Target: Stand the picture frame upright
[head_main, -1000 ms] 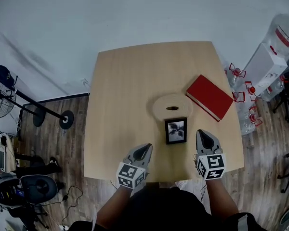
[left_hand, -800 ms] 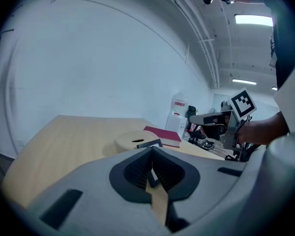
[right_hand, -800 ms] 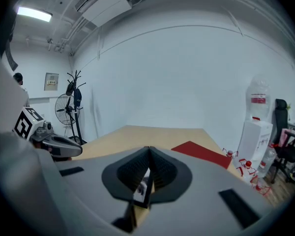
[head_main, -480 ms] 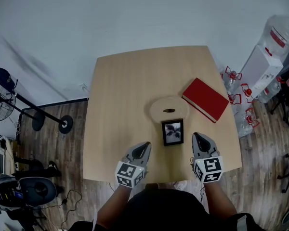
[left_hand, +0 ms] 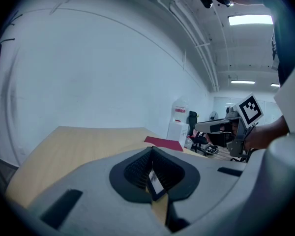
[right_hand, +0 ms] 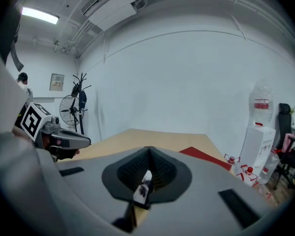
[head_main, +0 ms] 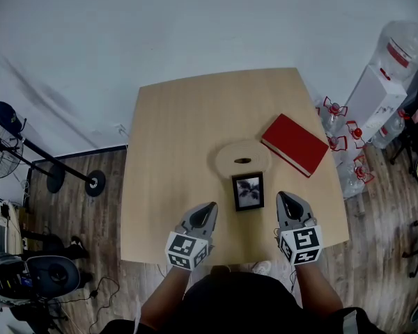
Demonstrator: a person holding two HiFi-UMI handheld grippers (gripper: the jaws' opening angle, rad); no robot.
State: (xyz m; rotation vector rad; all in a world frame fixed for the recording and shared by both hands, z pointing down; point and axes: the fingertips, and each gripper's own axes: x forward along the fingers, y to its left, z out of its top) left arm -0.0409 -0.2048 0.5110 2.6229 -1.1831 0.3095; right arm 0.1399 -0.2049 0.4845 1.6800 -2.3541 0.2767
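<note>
- Black rectangular picture frame (head_main: 248, 191) lies flat, face up, between left tongs (head_main: 210, 207) and right tongs (head_main: 284, 196).
- Both tongs: closed, empty.
- Likely step: approach. Next: grip frame edge, tilt upright.

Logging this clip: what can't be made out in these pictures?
- Picture frame back, any stand: head view, hidden underneath; it lies face up.
- Frame in both gripper views: only a sliver shows past the left tool and right tool bodies.
- Dark spot on round board: head view, too small to tell hole from mark.
</note>
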